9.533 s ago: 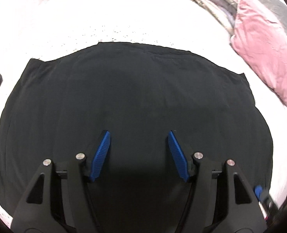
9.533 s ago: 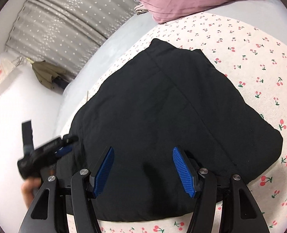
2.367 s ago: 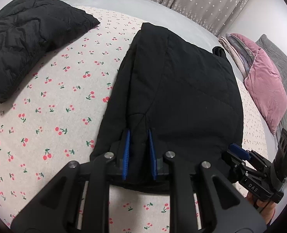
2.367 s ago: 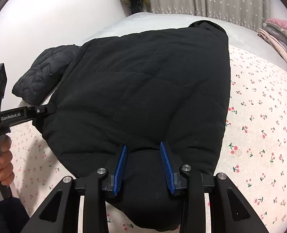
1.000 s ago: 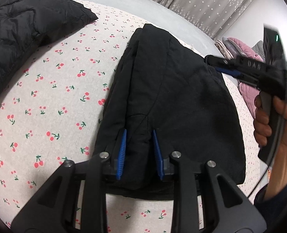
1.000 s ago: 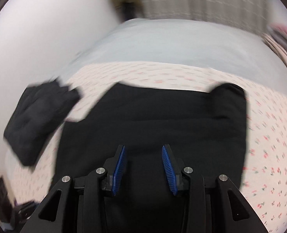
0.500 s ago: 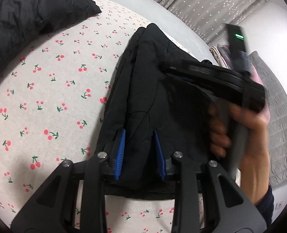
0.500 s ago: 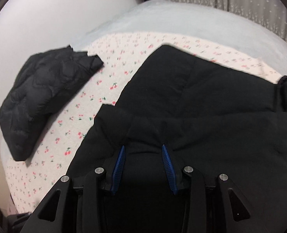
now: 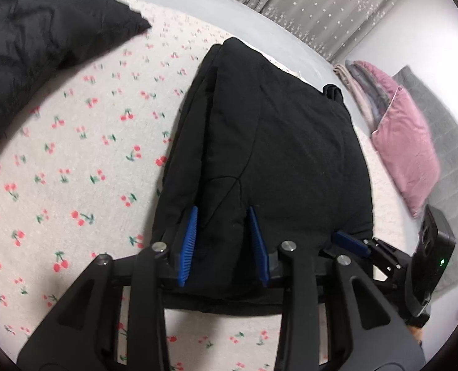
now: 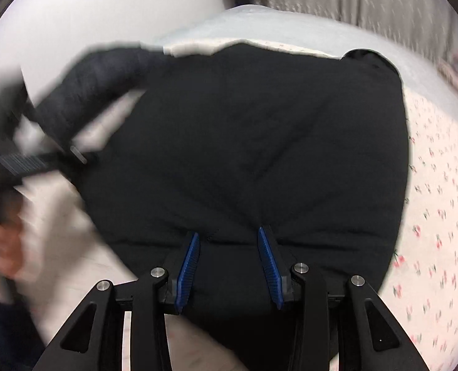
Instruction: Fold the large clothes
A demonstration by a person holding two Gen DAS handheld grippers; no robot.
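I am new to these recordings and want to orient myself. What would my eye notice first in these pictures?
First, the big black padded coat, folded lengthwise in the middle of the cherry-print bedsheet. Both the left gripper and the right gripper pinch its near edge. A pink pillow lies to its right, and a second dark quilted garment at top left.

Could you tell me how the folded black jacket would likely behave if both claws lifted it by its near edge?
The black jacket looks puffy and quilted, so probably light. It would likely sag and unfold. The left claw pinches bulging padding, suggesting it compresses easily.
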